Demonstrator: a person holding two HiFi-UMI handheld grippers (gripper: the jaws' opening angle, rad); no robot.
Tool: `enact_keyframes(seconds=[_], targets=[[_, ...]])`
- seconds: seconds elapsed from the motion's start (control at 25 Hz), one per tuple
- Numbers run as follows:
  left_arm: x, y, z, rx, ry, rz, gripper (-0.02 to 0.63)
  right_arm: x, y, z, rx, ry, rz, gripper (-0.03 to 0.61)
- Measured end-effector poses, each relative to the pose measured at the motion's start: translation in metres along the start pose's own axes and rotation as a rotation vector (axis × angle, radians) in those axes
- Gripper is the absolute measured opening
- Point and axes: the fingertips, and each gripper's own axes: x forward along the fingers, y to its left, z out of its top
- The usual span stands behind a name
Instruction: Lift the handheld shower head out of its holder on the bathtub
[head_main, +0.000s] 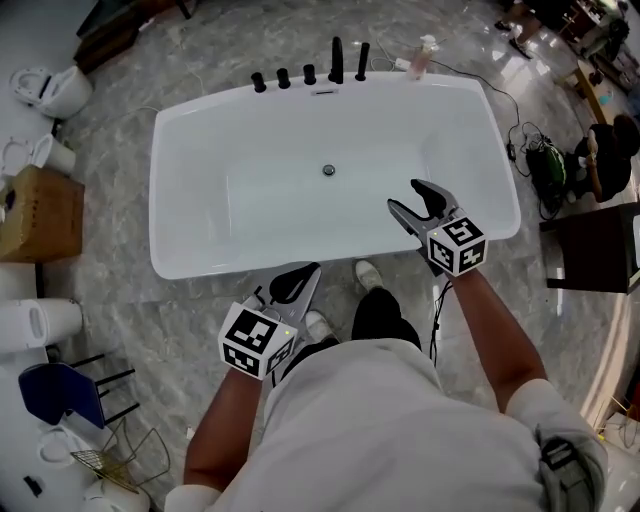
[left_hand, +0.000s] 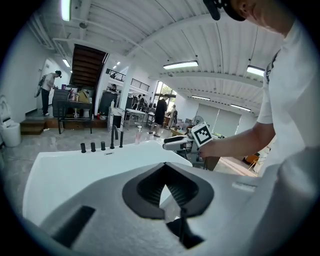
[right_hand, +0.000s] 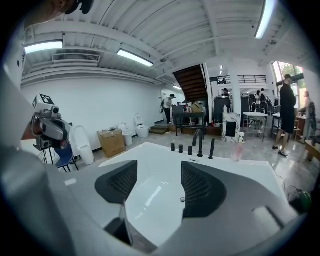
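Over the near side of the white bathtub (head_main: 180, 140), the right gripper (head_main: 408, 197) has its fingers wide apart, holding nothing, and the left gripper (head_main: 312, 270) has its fingers together, empty too.

Bright, even light from ceiling strips (right_hand: 135, 57); faint sheen on tub (right_hand: 150, 155); gripper views fisheye-bent, black-cornered, foreground soft.

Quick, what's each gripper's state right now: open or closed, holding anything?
Left gripper: closed, holding nothing.
Right gripper: open, nothing between its jaws.
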Motion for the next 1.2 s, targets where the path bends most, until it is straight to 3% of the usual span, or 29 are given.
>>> enact_keyframes(seconds=[0.68, 1.2], targets=[[0.13, 0.066, 0.058, -0.15, 0.047, 0.208, 0.006, 0.173, -0.226, -0.011, -0.057, 0.14, 0.088, 0.281], [0.213, 0.089, 0.056, -0.217, 0.113, 0.255, 0.006, 0.295, -0.341, -0.012, -0.108, 0.173, 0.077, 0.273]])
